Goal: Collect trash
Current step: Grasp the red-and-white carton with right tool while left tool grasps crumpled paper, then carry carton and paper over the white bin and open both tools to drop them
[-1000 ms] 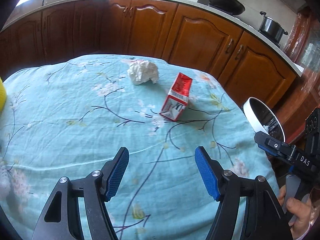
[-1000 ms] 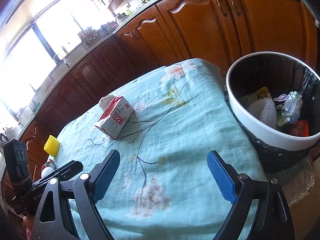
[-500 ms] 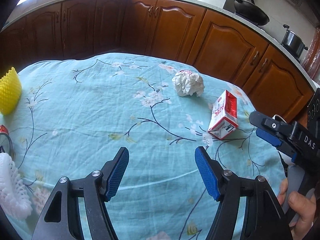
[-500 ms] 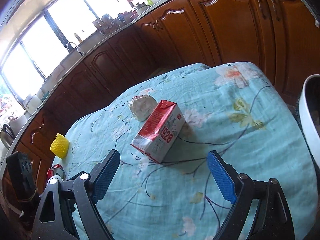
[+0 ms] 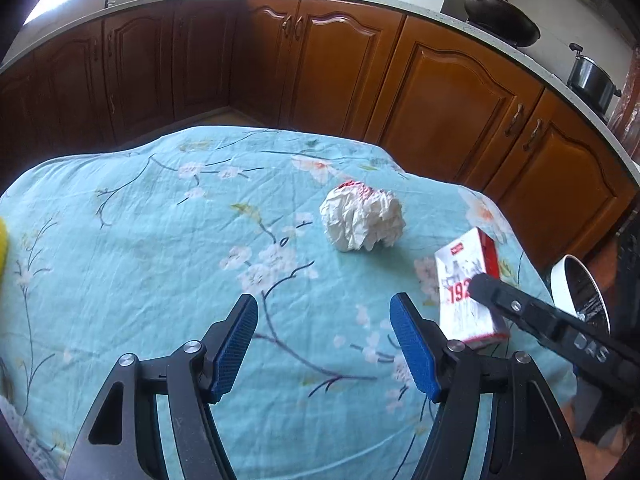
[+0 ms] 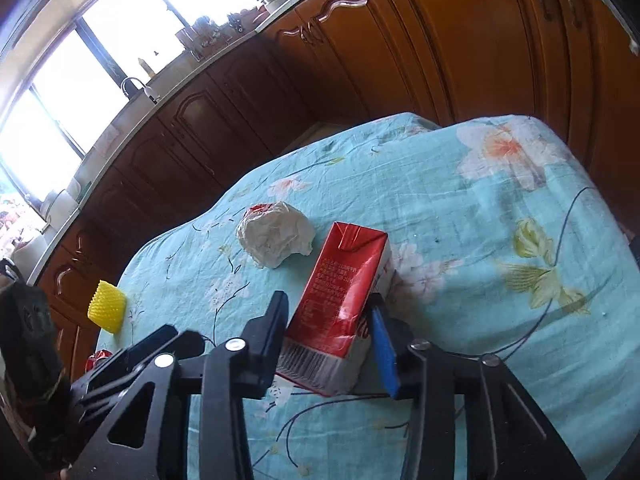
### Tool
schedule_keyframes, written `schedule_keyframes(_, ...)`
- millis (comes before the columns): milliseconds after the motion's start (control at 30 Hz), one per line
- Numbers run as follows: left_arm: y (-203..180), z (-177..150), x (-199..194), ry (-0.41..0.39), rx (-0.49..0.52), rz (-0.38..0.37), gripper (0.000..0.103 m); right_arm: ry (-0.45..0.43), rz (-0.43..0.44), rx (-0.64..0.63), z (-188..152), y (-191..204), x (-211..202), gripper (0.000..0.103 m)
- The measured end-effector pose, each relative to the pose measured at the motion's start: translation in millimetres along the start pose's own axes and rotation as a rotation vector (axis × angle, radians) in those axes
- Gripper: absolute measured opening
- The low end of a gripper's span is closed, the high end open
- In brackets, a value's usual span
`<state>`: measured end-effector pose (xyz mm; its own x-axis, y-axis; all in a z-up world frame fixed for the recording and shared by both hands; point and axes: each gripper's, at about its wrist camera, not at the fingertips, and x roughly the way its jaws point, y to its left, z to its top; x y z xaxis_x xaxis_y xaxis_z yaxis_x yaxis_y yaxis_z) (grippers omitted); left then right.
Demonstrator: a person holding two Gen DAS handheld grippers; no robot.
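A red and white drink carton [image 6: 344, 304] lies on the teal flowered tablecloth [image 6: 500, 216]. My right gripper [image 6: 328, 332] has closed around its near end, with a finger on each side touching it. The carton also shows in the left wrist view [image 5: 468, 284], with a right finger [image 5: 520, 308] across it. A crumpled white paper ball [image 5: 362, 220] lies just beyond the carton; it also shows in the right wrist view [image 6: 276, 236]. My left gripper [image 5: 324, 340] is open and empty above the cloth, short of the paper ball.
A white-rimmed trash bin [image 5: 580, 296] stands off the table's right edge. A yellow spiky object [image 6: 106, 304] and a red can [image 6: 98, 358] sit at the table's far left. Wooden cabinets [image 5: 440, 100] run behind the table.
My right gripper swung away from the bin, moved up to the carton and closed on it. My left gripper moved closer to the paper ball and stayed open.
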<state>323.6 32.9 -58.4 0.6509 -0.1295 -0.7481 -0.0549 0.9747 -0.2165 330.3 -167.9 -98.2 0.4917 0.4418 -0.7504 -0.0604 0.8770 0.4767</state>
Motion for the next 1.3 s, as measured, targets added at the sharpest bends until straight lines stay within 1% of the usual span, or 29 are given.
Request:
schedule_keyframes(67,-7,9,14,-0.004,0.008,-0.008,0.072,-0.021,0.01,0.008,-1,-6,-16,0.032)
schedule_keyframes(167,-17,21,34,-0.007,0.009,0.0,0.076,-0.047,0.018,0.024,-5,-21,-40,0.032)
schedule_keyframes(200,-20,26,40,-0.012,0.014,0.005,0.076,-0.054,0.019,0.03,-7,-25,-47,0.032)
schedule_keyframes(300,-30,33,56,-0.025,0.034,0.052,0.076,-0.066,0.02,0.053,-15,-40,-65,0.032)
schedule_keyframes(400,-31,37,75,-0.008,0.02,0.073,0.073,-0.075,0.015,0.075,-24,-50,-77,0.032)
schedule_keyframes(433,-31,37,79,-0.003,0.019,0.072,0.063,-0.077,0.013,0.079,-27,-54,-80,0.032)
schedule_keyframes(467,-33,38,83,0.006,0.018,0.065,0.046,-0.078,0.012,0.084,-29,-57,-81,0.032)
schedule_keyframes(500,-33,37,86,0.016,0.019,0.06,0.043,-0.079,0.01,0.09,-31,-59,-84,0.032)
schedule_keyframes(533,-34,36,86,0.006,0.023,0.06,0.039,-0.081,0.008,0.095,-33,-61,-86,0.032)
schedule_keyframes(567,-36,35,84,-0.001,0.032,0.06,0.034,-0.083,0.009,0.099,-34,-63,-87,0.032)
schedule_keyframes(667,-41,26,70,-0.003,0.048,0.024,0.031,-0.09,0.008,0.113,-37,-73,-95,0.032)
schedule_keyframes(833,-55,0,40,0.003,0.071,-0.052,0.03,-0.118,-0.011,0.109,-40,-82,-115,0.032)
schedule_keyframes(1033,-90,-43,2,0.034,0.123,-0.147,0.031,-0.143,-0.046,0.088,-48,-91,-137,0.032)
schedule_keyframes(1167,-110,-63,-19,0.055,0.139,-0.201,0.031,-0.146,-0.057,0.091,-57,-99,-149,0.032)
schedule_keyframes(1300,-129,-76,-35,0.057,0.183,-0.225,0.031,-0.163,-0.065,0.108,-66,-111,-165,0.032)
